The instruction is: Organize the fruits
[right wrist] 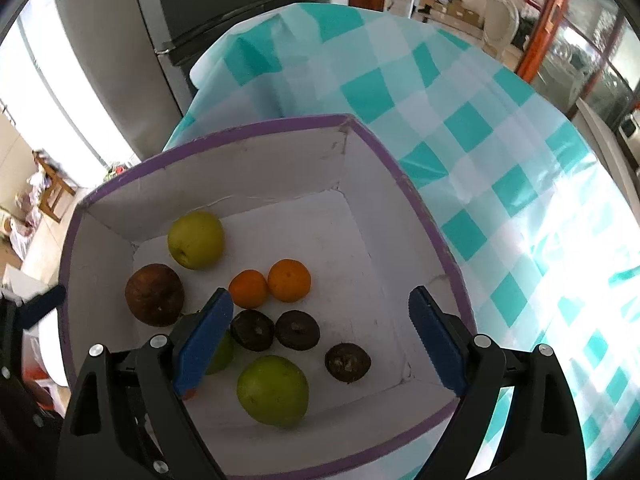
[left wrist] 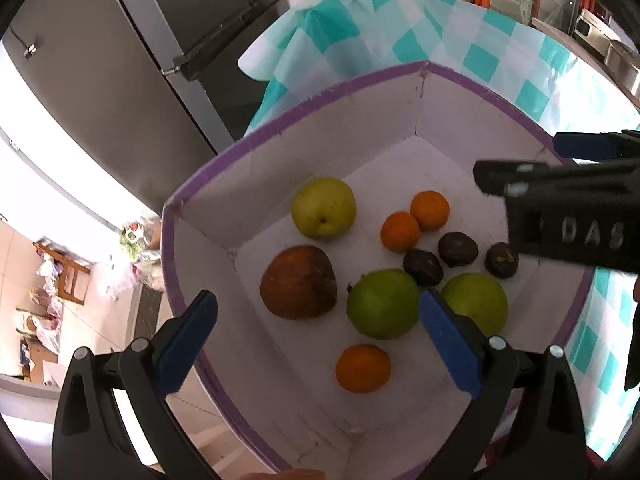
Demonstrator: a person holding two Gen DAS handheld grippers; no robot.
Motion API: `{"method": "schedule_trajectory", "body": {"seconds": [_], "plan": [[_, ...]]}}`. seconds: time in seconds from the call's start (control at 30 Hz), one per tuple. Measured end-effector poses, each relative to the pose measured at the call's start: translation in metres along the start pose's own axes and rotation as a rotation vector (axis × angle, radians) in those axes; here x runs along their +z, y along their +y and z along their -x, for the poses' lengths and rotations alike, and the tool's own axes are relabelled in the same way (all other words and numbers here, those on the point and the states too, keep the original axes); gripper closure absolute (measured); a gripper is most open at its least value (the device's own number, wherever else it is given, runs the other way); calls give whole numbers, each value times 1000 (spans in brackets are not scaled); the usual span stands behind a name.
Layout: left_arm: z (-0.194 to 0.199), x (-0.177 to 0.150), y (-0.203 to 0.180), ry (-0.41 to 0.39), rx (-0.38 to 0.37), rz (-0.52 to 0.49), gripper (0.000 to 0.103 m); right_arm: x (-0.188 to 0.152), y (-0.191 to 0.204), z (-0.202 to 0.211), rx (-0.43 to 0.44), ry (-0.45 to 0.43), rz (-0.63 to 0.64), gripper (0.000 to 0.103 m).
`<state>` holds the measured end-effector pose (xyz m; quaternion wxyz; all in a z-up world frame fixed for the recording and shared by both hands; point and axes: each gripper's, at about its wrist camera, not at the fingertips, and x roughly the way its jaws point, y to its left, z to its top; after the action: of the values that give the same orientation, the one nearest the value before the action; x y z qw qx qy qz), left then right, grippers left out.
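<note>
A white box with a purple rim [left wrist: 280, 128] [right wrist: 224, 130] holds the fruit. Inside lie a yellow-green apple [left wrist: 323, 208] [right wrist: 195, 240], a brown pomegranate [left wrist: 298, 282] [right wrist: 154, 295], oranges [left wrist: 430, 210] [right wrist: 289, 281], three dark round fruits [left wrist: 458, 249] [right wrist: 347, 361] and two green fruits [left wrist: 382, 304] [right wrist: 273, 391]. My left gripper [left wrist: 316, 344] hangs open over the box's near corner with nothing between its fingers. My right gripper [right wrist: 320, 344] is open above the dark fruits, holding nothing; it also shows at the right of the left wrist view [left wrist: 560, 184].
The box sits on a table under a teal and white checked cloth [right wrist: 480, 128] [left wrist: 460, 28]. A grey refrigerator [left wrist: 140, 60] [right wrist: 224, 8] stands beyond the table. A wooden chair [left wrist: 68, 276] and clutter are on the floor at the left.
</note>
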<state>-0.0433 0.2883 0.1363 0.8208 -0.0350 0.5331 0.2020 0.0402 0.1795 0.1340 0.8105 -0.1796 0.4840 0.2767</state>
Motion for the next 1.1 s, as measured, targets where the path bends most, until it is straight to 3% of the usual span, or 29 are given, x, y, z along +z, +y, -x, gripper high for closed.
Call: {"method": "schedule_trajectory", "body": {"seconds": [0.37,0.7,1.1], "plan": [[-1,-2,7,-4,-32,91,2,-8,1,1,-6,-2,8,16],[-7,4,19,12,-4,77,2,-2,8,-6,13,6,5,16],[-8,13,15,-11,4,-9,2,5,11,-13,39,-23,-18,16]]}}
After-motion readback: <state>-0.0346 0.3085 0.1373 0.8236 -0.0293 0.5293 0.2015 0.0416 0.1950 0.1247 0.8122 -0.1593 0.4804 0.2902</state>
